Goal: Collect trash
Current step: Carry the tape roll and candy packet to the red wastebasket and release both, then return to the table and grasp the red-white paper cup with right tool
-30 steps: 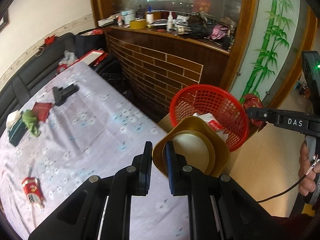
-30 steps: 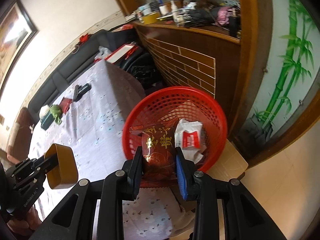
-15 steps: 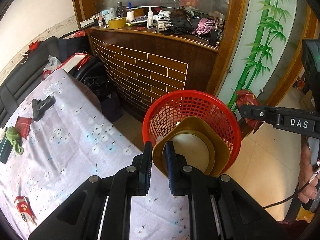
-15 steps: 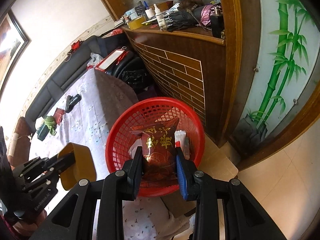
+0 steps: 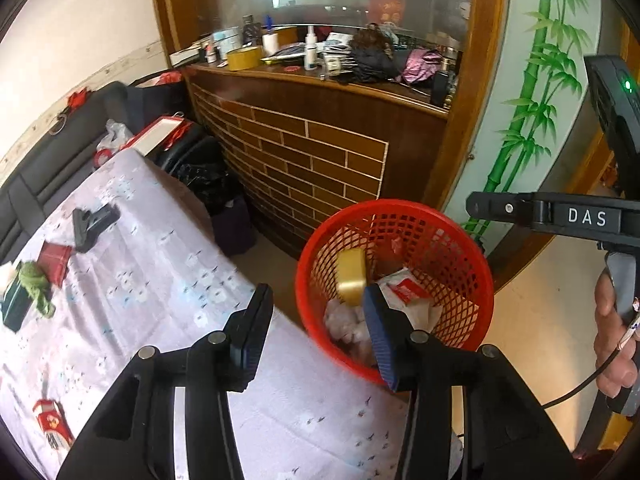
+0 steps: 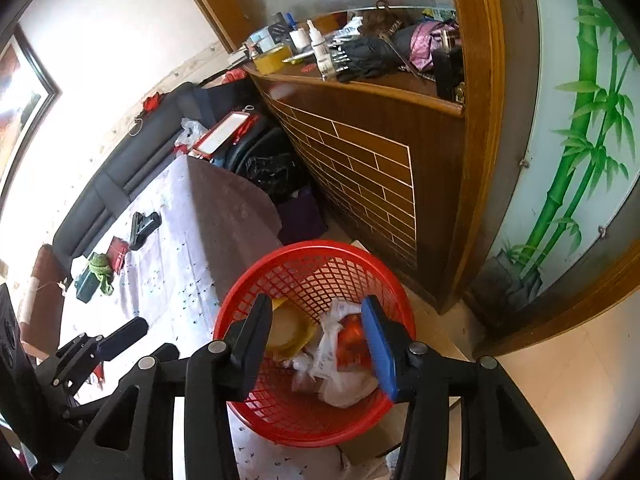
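A red mesh basket stands at the end of the table. My left gripper is open and empty over its near rim. A gold tray is in the basket, blurred in the left wrist view; it lies at the basket's left side in the right wrist view. My right gripper is open and empty above the basket. The red snack bag lies inside among white wrappers. A red wrapper lies on the tablecloth at the lower left.
The table has a pale flowered cloth with a black object, a red box and a green cloth on a dark box. A wooden brick-pattern counter stands behind the basket. A black sofa lines the wall.
Both grippers opened. The gold tray left my left gripper and the red snack bag left my right gripper; both are now in the basket.
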Demonstrator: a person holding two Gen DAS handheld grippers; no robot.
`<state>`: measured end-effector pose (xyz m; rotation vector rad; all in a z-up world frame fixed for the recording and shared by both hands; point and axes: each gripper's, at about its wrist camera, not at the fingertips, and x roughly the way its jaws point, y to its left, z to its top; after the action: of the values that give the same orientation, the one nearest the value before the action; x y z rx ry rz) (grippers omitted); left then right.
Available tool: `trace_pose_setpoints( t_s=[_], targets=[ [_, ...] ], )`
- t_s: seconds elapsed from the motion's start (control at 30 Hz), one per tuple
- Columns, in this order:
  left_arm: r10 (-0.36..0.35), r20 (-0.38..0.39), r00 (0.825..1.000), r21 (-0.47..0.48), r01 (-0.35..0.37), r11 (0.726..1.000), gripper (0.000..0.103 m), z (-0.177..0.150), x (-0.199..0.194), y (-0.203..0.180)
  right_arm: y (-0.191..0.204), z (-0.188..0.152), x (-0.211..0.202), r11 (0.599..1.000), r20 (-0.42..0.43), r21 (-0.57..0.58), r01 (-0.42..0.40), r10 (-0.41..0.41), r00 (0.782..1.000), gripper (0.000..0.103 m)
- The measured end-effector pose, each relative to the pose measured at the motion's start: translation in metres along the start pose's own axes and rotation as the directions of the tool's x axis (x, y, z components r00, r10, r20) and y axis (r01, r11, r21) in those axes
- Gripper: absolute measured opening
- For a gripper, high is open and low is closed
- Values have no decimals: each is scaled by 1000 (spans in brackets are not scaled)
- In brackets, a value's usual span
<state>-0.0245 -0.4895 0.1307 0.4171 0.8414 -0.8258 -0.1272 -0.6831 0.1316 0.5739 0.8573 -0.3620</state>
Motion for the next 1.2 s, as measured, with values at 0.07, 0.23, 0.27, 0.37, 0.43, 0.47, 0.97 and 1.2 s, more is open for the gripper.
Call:
trace_pose_setpoints(
  t_s=[0.07, 0.23, 0.27, 0.37, 0.43, 0.47, 0.97, 1.2],
  targets=[
    [5, -7, 1000, -27, -5, 1000, 45, -10, -5, 10, 3, -4, 2, 1000, -13, 3, -13, 13, 1000, 50],
    [25, -39, 999, -101, -29, 994, 45, -36, -15, 40, 24, -20, 8, 998, -49, -22, -50, 49, 998, 50],
    [32, -42, 999, -115, -36, 993, 45, -41, -17, 46, 31, -24, 11, 998, -63, -31, -57, 55, 996, 50],
    [57, -52, 997, -167, -65, 984, 45, -58, -26, 68, 48, -34, 18, 996, -96, -56, -72, 66, 993, 50],
    [77, -55, 996, -199, -86, 976, 45, -69, -33, 83, 61, -41, 22, 994, -112, -73, -81, 73, 991, 50],
    [87, -55, 995, -208, -96, 973, 45, -74, -36, 88, 66, -43, 23, 993, -117, -81, -85, 75, 990, 50],
    [228, -75, 971, -339, -240, 910, 47, -149, -89, 165, 170, -95, 33, 960, -229, -232, -160, 106, 968, 50],
    [291, -127, 948, -437, -317, 842, 47, -205, -118, 213, 244, -123, 46, 909, -295, -340, -242, 141, 945, 50]
  ],
)
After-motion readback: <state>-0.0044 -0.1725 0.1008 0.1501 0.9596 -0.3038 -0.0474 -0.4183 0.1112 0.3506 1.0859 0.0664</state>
